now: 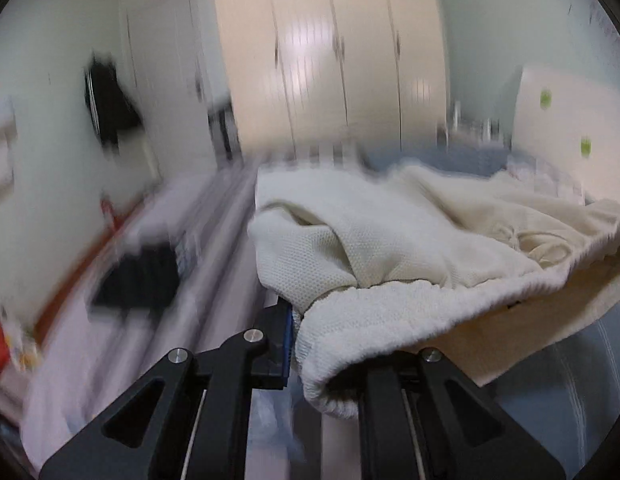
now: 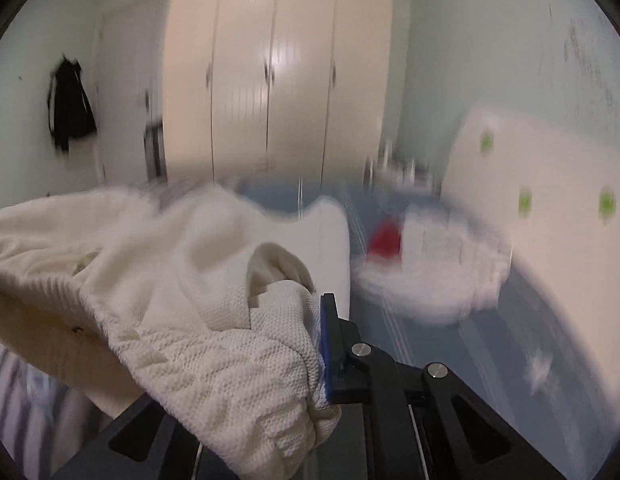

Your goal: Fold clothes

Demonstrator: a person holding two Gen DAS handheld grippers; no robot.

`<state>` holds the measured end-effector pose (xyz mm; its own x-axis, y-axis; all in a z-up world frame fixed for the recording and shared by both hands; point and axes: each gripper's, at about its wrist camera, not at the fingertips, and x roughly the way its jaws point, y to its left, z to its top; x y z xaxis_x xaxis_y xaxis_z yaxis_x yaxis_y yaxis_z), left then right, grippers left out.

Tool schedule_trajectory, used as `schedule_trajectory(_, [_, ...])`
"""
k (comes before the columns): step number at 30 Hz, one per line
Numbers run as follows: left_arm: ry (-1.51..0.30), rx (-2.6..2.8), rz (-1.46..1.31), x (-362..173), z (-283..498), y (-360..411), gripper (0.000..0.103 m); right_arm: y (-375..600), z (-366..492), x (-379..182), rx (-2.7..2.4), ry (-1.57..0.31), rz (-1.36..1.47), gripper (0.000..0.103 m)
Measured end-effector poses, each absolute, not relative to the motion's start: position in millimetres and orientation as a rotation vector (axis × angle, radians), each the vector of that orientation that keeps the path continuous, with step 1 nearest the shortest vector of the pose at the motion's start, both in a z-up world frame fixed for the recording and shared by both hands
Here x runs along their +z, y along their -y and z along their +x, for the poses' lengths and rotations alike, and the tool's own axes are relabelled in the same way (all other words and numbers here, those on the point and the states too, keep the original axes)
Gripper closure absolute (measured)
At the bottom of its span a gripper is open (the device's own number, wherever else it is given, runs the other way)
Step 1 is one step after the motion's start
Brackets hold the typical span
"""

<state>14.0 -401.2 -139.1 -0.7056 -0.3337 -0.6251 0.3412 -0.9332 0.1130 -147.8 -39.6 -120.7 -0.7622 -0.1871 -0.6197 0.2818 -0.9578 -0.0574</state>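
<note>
You face a cream wardrobe [image 2: 278, 80] with tall glossy doors. Left of it, a black garment [image 2: 70, 108] hangs on the pale wall. Right of the wardrobe and lower down, a white headboard [image 2: 550, 248] carries green spots, with a blurred red item [image 2: 386, 242] just beside it.

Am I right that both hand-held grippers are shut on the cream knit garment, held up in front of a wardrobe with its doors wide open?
Not quite: the wardrobe doors are closed, as the right wrist view shows. The rest holds: the left hand-held gripper and the right hand-held gripper are each shut on the cream knit garment, held up in front of that wardrobe.
</note>
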Motion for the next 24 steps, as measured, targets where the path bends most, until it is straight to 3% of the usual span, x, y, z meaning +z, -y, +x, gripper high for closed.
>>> schedule_trajectory(4, [-0.192,-2.46,1.254,-271,74,399,0.095,18,-77,-266,-2.611,-0.222,1.264,0.094])
schedule_trajectory(7, [-0.22,-2.459,1.25,-307,99,396,0.093,12,-38,-315,-2.595,-0.248,1.288,0.093])
schedule_trajectory(10, [-0.26,-2.46,1.25,-308,97,407,0.087,13,-36,-311,-2.596,-0.267,1.305,0.091])
schedule_trajectory(16, [-0.216,-2.426,1.248,-310,102,414,0.059,6,-32,-326,-2.571,-0.395,1.336,0.084])
schedule_trajectory(21, [-0.246,-2.456,1.198,-300,113,404,0.058,13,-13,-318,-2.607,-0.514,1.326,0.082])
schedule_trajectory(24, [-0.264,-2.466,1.203,-293,111,407,0.058,9,-7,-309,-2.628,-0.49,1.343,0.081])
